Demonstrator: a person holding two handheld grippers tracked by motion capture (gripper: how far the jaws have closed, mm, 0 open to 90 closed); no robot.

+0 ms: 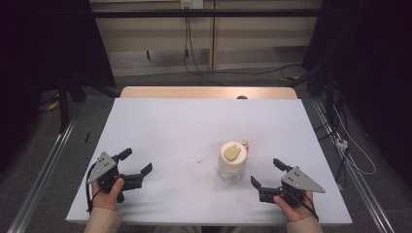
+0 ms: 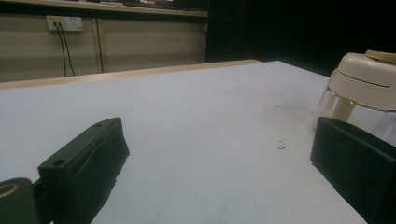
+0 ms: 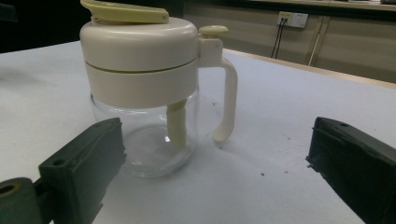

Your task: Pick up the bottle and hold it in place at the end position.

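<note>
Hands come in from the six o'clock edge of the high view, each in a beige sleeve and each wrapped around the rear of a gripper resting low over the white table [image 1: 160,126]. The left hand [image 1: 108,190] sits near seven o'clock, its left gripper [image 1: 137,162] pointing toward two o'clock, jaws spread wide with nothing between them. The right hand [image 1: 291,204] sits near five o'clock, its right gripper [image 1: 266,174] pointing toward ten o'clock, jaws likewise wide apart and empty. A grey three-cornered plate tops each gripper.

A glass jar [image 1: 231,162] with a cream lid stands upright on the table between the two grippers, nearer the right one, apart from both. In the right gripper view the jar [image 3: 149,93] stands just ahead of the open jaws, toward eleven o'clock, its cream handle [image 3: 227,100] at its right side, a yellow-green flap [image 3: 123,11] on top of the lid and a cream stem inside the clear glass. In the left gripper view the jar [image 2: 362,88] shows at three o'clock, partly behind the right-hand jaw.

No writing or brand mark can be read on the jar or the grippers.
</note>
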